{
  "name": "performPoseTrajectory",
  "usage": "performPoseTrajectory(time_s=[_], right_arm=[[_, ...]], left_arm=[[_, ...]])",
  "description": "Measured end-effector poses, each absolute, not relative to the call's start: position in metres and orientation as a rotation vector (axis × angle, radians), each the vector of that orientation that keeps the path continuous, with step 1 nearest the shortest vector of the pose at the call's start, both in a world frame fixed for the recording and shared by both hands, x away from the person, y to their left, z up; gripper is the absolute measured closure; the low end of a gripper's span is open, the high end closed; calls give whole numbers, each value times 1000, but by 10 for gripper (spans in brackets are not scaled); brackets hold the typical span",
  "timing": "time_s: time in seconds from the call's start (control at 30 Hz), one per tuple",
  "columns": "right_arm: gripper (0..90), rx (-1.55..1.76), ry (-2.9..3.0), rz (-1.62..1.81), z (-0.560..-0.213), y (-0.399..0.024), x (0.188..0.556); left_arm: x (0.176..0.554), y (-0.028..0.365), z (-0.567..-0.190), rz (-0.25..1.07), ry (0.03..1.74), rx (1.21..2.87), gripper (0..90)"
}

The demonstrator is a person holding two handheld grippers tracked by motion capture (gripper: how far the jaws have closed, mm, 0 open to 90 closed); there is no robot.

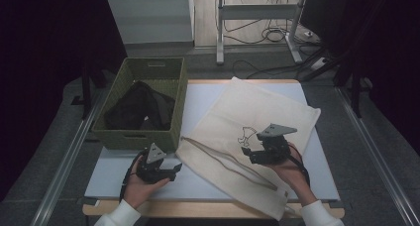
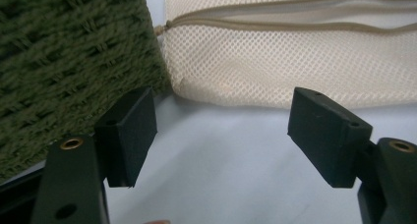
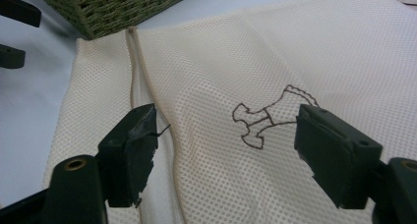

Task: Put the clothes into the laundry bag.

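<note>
Lying flat, the mesh bag (image 1: 247,127) runs diagonally (zipper edge toward basket (image 1: 143,132)); both grippers released.

No readable words, brands or numbers appear anywhere. The one mark is a small dark outline figure stitched on the cream mesh bag (image 3: 275,150), seen in the right gripper view and faintly in the high view; it has no lettering.

Cream mesh bag (image 1: 257,122) — brown outline print, olive woven basket (image 1: 143,136), black garment (image 1: 140,108)
</note>
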State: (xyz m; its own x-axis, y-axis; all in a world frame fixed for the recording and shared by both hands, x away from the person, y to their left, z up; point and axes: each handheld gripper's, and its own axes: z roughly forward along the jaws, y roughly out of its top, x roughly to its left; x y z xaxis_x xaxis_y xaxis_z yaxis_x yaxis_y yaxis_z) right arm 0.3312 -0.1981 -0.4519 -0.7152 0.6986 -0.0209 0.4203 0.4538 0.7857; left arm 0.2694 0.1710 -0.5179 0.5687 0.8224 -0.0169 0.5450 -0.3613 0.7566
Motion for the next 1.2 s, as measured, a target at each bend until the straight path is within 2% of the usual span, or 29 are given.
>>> performPoseTrajectory(time_s=[0.37, 0.5, 0.67, 1.03, 1.2], right_arm=[[282, 902, 2462, 1068, -445, -167, 342], [343, 885, 2563, 1015, -450, -147, 348], [366, 883, 2614, 955, -452, -134, 355], [405, 891, 2710, 784, -483, -132, 365], [474, 899, 2766, 712, -497, -130, 369]], left_arm=[[271, 165, -521, 444, 1076, 2047, 268], [271, 169, -521, 427, 1092, 2037, 268], [272, 168, -523, 416, 1094, 2050, 267], [269, 165, -521, 436, 1067, 2059, 276], [268, 166, -520, 446, 1073, 2061, 269]])
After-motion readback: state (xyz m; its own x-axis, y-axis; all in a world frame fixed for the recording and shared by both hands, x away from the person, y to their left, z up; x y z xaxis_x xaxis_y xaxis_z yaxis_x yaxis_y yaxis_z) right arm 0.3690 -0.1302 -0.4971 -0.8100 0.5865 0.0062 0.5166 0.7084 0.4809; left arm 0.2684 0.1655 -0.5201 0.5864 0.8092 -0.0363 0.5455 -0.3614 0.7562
